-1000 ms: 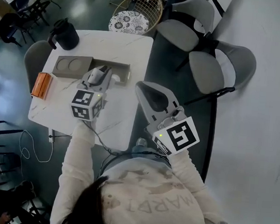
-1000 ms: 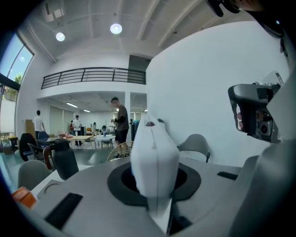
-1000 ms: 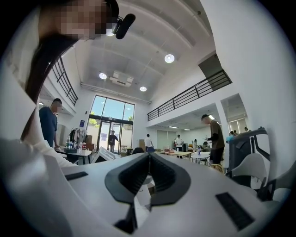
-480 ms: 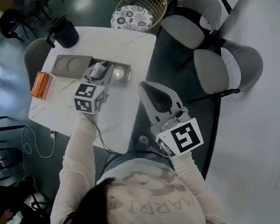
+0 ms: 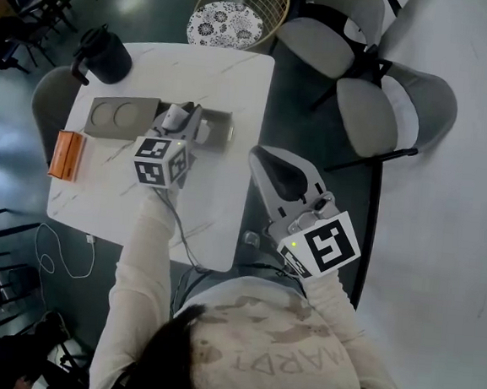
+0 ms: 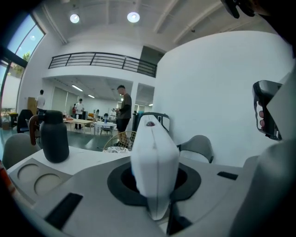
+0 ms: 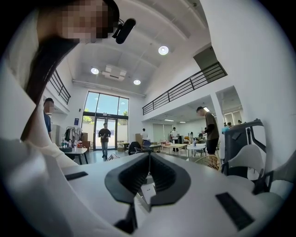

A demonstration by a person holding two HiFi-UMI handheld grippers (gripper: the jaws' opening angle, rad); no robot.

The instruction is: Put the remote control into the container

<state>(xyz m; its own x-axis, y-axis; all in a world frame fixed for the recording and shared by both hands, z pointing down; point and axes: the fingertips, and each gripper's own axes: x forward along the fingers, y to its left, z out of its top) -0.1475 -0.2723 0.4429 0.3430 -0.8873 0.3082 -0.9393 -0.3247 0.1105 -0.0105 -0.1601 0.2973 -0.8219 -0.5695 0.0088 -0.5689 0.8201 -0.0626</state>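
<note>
In the head view, the left tongs [image 5: 180,123] hang over the white desk [image 5: 236,87], clamped on the pale remote control [image 5: 177,116]. The remote sticks out ahead of the jaws. The grey container [image 5: 223,133] lies directly under and just past the tips of these tongs, so the remote appears to be lined up for lowering in. It does not look released yet. A grey tray with two round hollows [image 5: 115,116] sits just to the left of the tongs, beside the container. An orange box [image 5: 63,154] lies further left, near the desk edge. A black jug [image 5: 103,54] stands ahead and to the left, well clear. The right tongs [image 5: 263,159] are held off the desk's right edge, over the dark floor. That probably leaves the working side free.

In the left gripper view, the remote stands on its narrow edge between the two jaws, which press on its broad faces. Gripped that way it stays slim and pointed forward, which should help it slide into a narrow box. The jug and the two-hollow tray show to the left of the jaws. The container itself is hidden beneath them.

In the right gripper view, the jaws meet along a closed line with nothing held between them. They point out across the hall, away from the desk.
</note>
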